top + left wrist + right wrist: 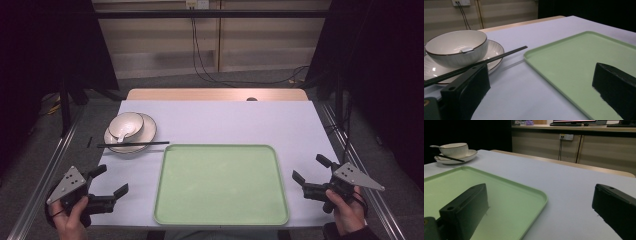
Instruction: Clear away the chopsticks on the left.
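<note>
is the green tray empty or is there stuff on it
Empty. The green tray shows a bare surface; the bowl, plate and chopsticks sit beside it on the table.

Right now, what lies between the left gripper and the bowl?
Bare table cloth, then the chopsticks across the plate, seen in the high view.

1. The tray (pixel 221 215) between the two grippers looks like matt green plastic, smooth.
2. The bowl (pixel 456 47) ahead of the left gripper (pixel 111 181) is glossy white ceramic with a dark rim; its outside is finely ribbed.
3. The plate (pixel 495 51) beneath it is glossy and ribbed too.
4. The chopsticks (pixel 486 60) look dark, smooth and slightly shiny.
5. The table cover (pixel 225 122) is pale and matt.
6. The jaws of the right gripper (pixel 311 168) are matt black plastic.
</note>
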